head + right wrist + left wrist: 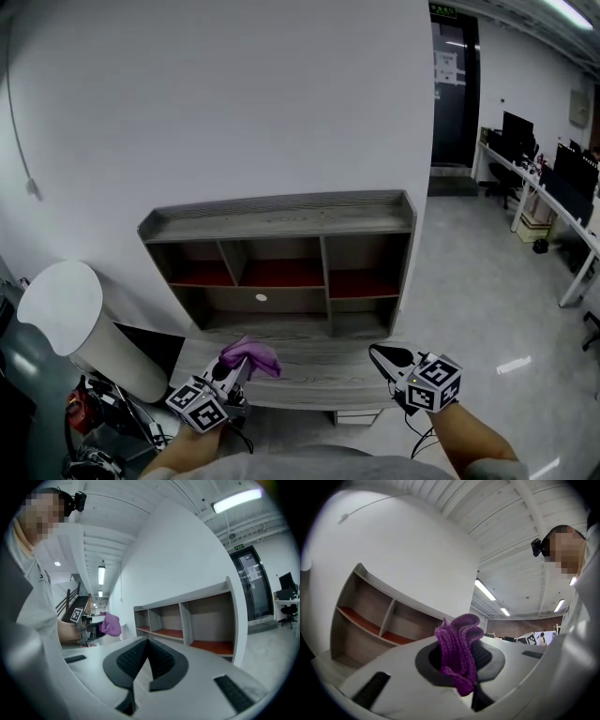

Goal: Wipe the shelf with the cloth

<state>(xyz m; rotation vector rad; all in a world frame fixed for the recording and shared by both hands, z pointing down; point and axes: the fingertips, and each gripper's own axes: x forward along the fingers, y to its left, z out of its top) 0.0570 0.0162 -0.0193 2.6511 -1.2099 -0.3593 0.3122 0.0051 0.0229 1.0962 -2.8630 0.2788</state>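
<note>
A grey wooden shelf (281,220) with three red-floored compartments stands against the white wall, and a lower ledge (319,370) juts out in front of it. My left gripper (234,367) is shut on a bunched purple cloth (251,355), held just above the ledge's left part. In the left gripper view the cloth (459,648) sticks up between the jaws, with the shelf (370,616) to the left. My right gripper (384,357) hovers over the ledge's right part, shut and empty. The right gripper view shows the shelf (187,620) ahead and the cloth (111,624) at left.
A white cylinder-shaped object (70,319) leans at the lower left above tangled cables (103,412). To the right lies open glossy floor, with a dark doorway (455,84) and desks with monitors (544,178) further back.
</note>
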